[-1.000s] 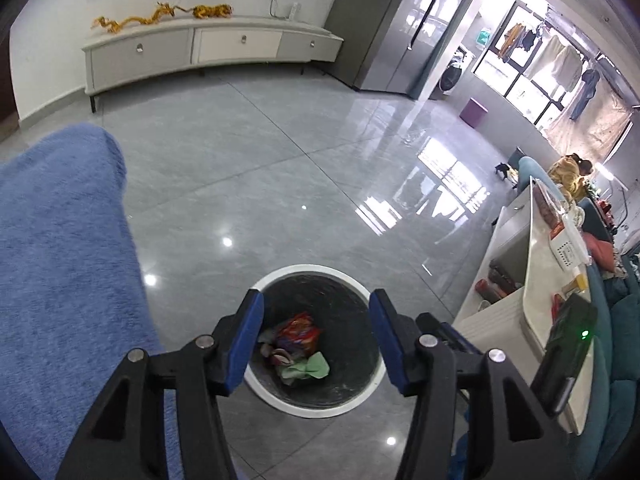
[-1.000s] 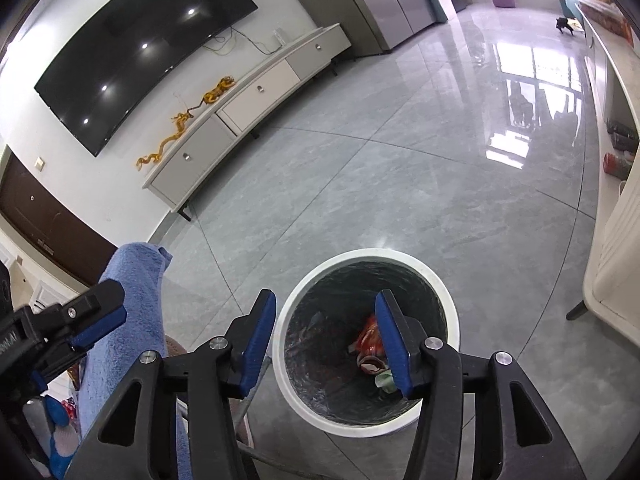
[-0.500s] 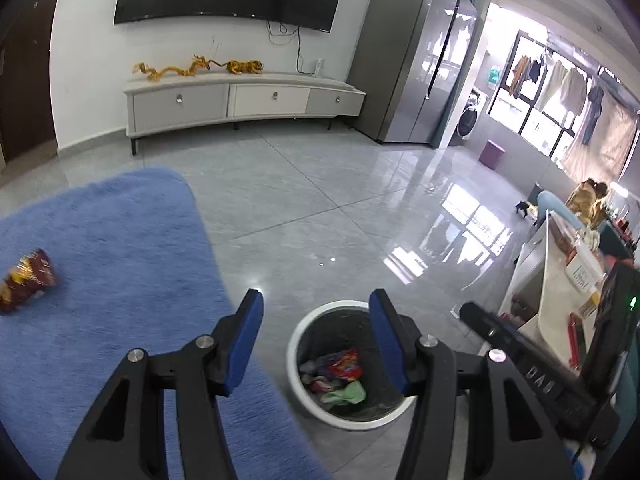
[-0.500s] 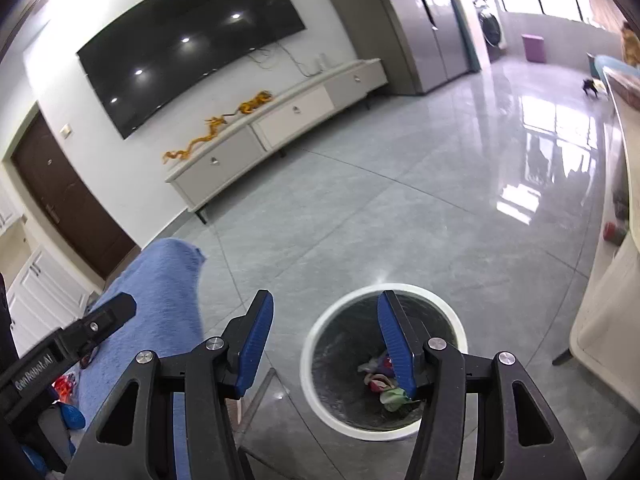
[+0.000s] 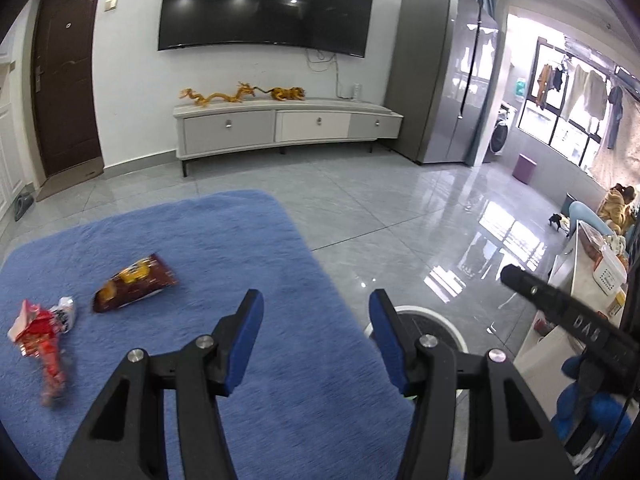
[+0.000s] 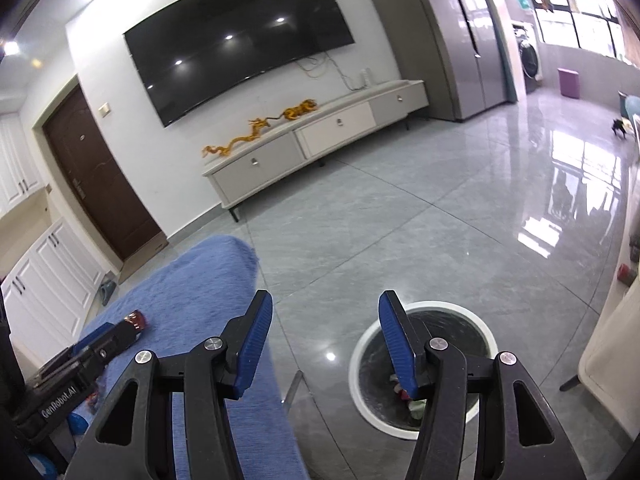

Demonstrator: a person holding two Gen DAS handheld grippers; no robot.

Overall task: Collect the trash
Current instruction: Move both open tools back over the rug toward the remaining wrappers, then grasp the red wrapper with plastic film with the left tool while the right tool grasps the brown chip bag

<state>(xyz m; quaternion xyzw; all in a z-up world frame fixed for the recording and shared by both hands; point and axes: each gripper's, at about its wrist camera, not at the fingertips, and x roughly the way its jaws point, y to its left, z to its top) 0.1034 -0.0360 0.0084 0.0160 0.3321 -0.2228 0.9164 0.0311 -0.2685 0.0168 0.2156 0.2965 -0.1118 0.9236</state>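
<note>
Blue rug (image 5: pixel 224 248) holds a brown chip bag (image 5: pixel 134 289) and red wrapper (image 5: pixel 40 330). Both claws, left (image 5: pixel 316 336) and right (image 6: pixel 326 338), are spread and empty. "GenRobot.AI" shows on the left one. White bin (image 6: pixel 424 364) stands beside the rug

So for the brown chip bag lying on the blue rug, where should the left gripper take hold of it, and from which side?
Probably from above, across the narrow width of the brown chip bag. It lies flat on the blue rug, long axis slanting away to the right, so an end-on grip would only slide along it. The left gripper is open and empty; pinching the puffier near-left end should catch more material than the flat sealed far end.
</note>
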